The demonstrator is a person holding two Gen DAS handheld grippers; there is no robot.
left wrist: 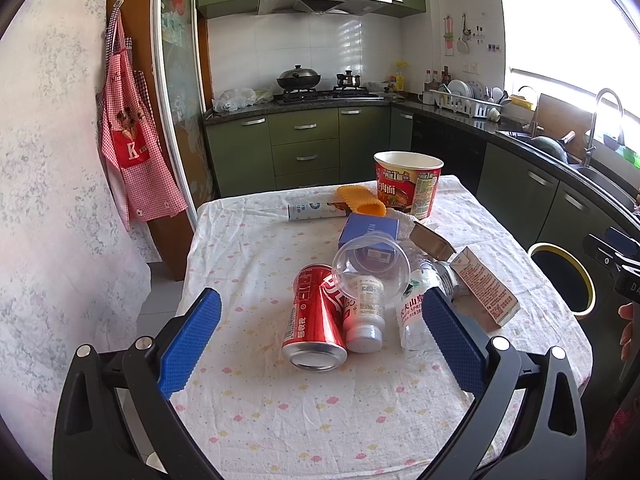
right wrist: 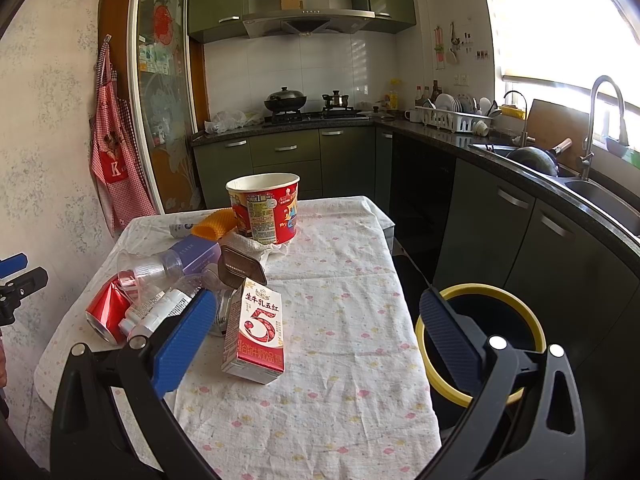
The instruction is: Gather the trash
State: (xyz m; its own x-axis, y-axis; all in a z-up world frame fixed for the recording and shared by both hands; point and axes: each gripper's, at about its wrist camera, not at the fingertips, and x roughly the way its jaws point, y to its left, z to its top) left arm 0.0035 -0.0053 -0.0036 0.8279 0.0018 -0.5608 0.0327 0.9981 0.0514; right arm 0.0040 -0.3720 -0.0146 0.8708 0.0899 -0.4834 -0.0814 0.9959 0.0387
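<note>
On floral tablecloth (left wrist: 256, 264), littered trash, green kitchen cabinets (left wrist: 306, 142) behind

Left wrist camera is looking down from the table's (left wrist: 248, 264) near edge toward the far stove wall, sitting close above the red can (left wrist: 316, 320). Right wrist camera is looking from farther right, close over the milk carton (right wrist: 256, 332), taking in the yellow-rimmed bin (right wrist: 480, 292) right of the table. Both are sharing the trash pile, noodle cup (left wrist: 408, 184) and kitchen counters.
</note>
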